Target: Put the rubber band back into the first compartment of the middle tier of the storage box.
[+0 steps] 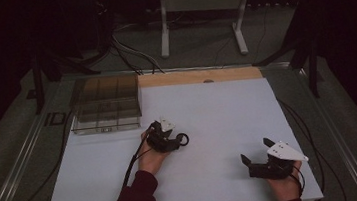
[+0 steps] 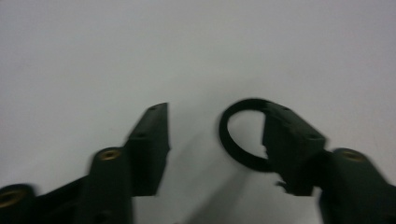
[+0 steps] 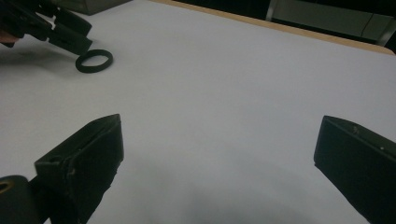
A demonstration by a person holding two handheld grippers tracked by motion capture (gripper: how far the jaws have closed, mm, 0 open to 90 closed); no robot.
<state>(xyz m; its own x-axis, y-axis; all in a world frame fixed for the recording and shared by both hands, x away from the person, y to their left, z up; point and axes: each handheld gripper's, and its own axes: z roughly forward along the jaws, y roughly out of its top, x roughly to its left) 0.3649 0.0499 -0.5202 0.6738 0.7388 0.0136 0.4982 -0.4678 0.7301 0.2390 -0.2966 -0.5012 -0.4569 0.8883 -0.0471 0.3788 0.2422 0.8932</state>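
Here the fingers of the left gripper (image 2: 212, 140) stand half apart, with nothing pressed between them. The black ring (image 2: 238, 135) lies flat on the white table (image 2: 140, 46), not in the gap: one finger covers its far side, so most of it sits just inside that finger. The left gripper is much nearer. The right gripper (image 3: 217, 158), fingers wide and empty, rests well apart from the ring.
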